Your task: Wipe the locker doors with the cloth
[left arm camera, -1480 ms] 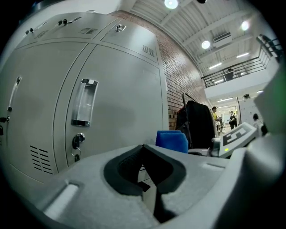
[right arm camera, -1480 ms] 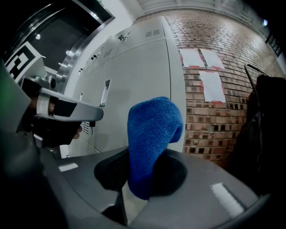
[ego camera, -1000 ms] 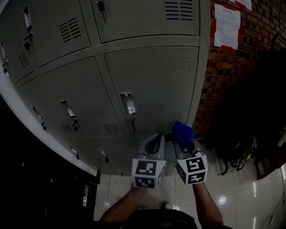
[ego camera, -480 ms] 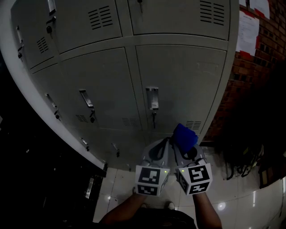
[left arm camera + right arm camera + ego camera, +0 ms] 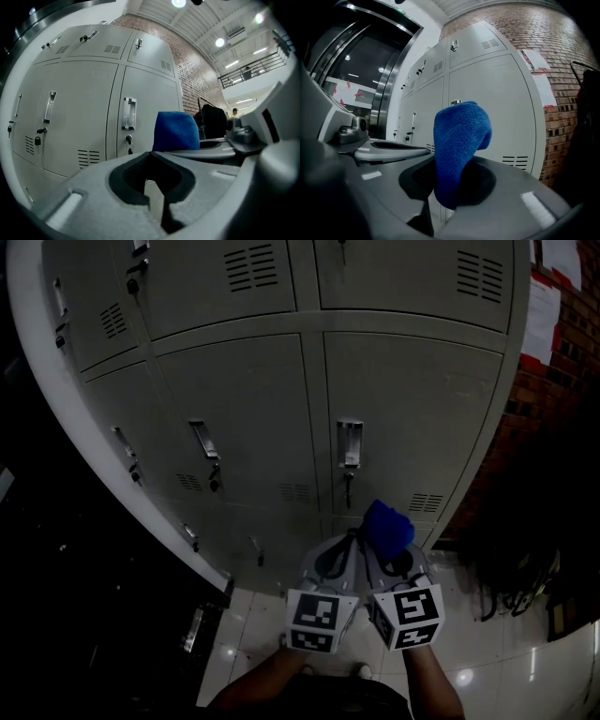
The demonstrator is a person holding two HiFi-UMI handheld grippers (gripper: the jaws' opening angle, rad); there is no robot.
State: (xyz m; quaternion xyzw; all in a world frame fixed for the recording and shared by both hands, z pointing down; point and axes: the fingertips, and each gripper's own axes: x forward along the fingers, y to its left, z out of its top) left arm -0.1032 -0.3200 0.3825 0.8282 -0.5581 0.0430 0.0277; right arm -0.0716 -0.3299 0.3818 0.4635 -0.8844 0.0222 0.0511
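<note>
Two tools, side by side at the lower centre of the head view, marker cubes toward the camera.

- Left tool (image 5: 343, 547) (image 5: 153, 190): jaws closed together, nothing between them.
- Right tool (image 5: 390, 557) (image 5: 451, 201): jaws clamped on the cloth.
- Cloth (image 5: 386, 529) (image 5: 458, 140) (image 5: 176, 131): blue, bunched, standing up out of the right tool's jaws. It sits in the lower centre of the head view, in front of the bottom of the lower right door. Whether it touches the door cannot be told.
- Lockers (image 5: 412, 409): grey metal, doors shut, filling the upper half of the head view.
- Handle (image 5: 349, 443): upright, on the lower right door, centre of the frame, above the cloth.
- Key (image 5: 347, 488): hanging just under the handle.
- Vent (image 5: 426, 503): slots low on the same door, right of the cloth.
- Brick wall (image 5: 530, 418): right edge of the frame, beside the lockers, carrying a white paper (image 5: 544, 310) at the upper right.
- Floor (image 5: 492, 657): glossy pale tiles, lower right.
</note>
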